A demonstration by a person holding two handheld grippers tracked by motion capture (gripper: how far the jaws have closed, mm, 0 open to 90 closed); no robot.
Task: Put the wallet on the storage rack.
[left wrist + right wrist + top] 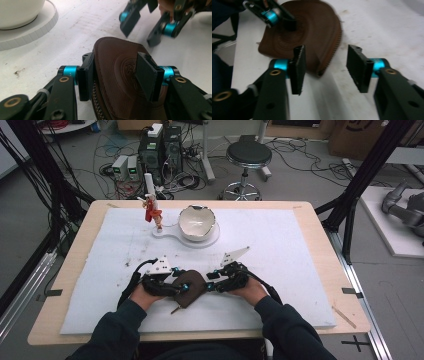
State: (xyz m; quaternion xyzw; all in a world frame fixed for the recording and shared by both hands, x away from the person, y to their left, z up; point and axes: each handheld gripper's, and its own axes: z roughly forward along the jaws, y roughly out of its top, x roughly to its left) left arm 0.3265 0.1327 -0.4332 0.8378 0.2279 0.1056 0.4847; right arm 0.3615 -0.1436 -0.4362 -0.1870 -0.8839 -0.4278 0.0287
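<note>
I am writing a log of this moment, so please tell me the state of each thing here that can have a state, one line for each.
Brown leather pouch: lying flat on the white mat, zipper closed as far as it shows, pinched by the left gripper.
Left gripper: shut on the pouch.
Right gripper: open, holding nothing, jaws at the pouch's zipper edge.
White bowl: upright on its white stand, rim broken.
Red figurine: standing upright.

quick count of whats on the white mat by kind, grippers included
Brown leather pouch: 1
White bowl: 1
White base under the bowl: 1
Red figure on that base: 1
Grippers: 2, left gripper and right gripper
Total: 6
</note>
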